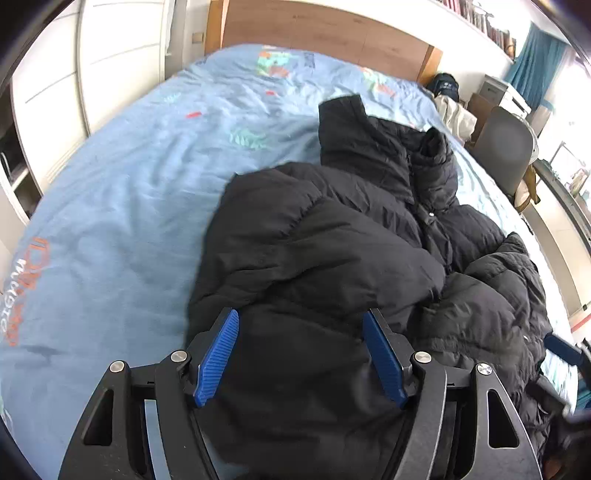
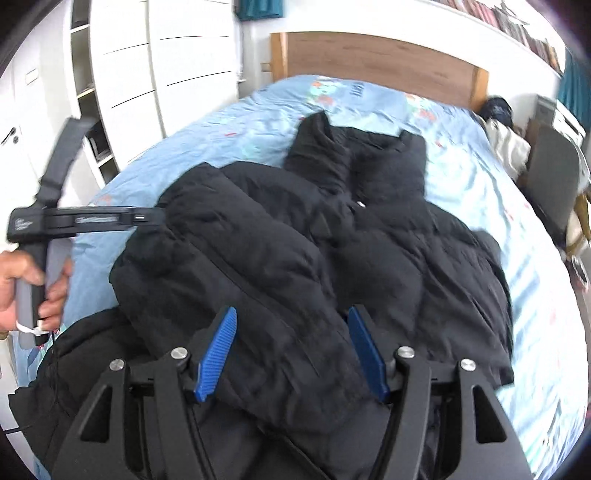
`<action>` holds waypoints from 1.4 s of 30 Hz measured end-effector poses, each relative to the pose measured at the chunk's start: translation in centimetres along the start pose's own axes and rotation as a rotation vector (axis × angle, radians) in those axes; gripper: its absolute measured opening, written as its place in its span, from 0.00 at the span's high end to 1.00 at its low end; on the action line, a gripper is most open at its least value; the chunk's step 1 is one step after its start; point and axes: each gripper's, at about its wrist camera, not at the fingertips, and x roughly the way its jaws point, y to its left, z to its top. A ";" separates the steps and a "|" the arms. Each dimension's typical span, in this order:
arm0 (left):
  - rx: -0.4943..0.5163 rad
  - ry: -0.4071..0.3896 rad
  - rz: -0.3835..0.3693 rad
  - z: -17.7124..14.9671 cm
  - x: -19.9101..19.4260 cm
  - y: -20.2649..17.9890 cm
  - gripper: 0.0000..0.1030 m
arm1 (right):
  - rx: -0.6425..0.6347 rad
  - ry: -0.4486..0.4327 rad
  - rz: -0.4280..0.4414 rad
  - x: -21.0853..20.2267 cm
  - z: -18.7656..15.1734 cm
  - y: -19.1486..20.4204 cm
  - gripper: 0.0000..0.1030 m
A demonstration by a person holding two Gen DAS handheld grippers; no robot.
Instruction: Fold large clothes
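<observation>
Looking left to right, I note white wardrobes (image 2: 155, 74) along the left wall, then the bed's blue printed sheet (image 1: 122, 206), wooden headboard (image 1: 325, 29) at the far edge, grey chair (image 1: 506, 147) off the right edge. Black puffer jacket (image 2: 332, 240) lies right of the bed's middle, collar toward the headboard, a sleeve folded over its front. My left gripper (image 1: 300, 356) and right gripper (image 2: 291, 354) both gape wide, pads clear, holding nothing.

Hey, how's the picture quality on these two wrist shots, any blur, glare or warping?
Left wrist view: sharp on the black puffer jacket, window glare blown out at right, bed edges bowed. Right wrist view: softer, motion-smeared, especially the white wardrobe; same fisheye bowing.
</observation>
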 end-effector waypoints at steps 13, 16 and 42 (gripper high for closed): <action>0.062 0.090 0.076 -3.0 3.2 -0.9 0.16 | 0.052 0.099 0.035 4.4 -3.5 -1.6 0.40; 0.048 0.125 0.094 -2.8 2.8 -1.0 0.16 | 0.051 0.108 0.015 3.5 -3.8 -2.2 0.40; -0.024 -0.127 0.103 14.8 -9.1 -0.5 0.16 | 0.303 -0.201 -0.132 -11.8 7.8 -22.8 0.40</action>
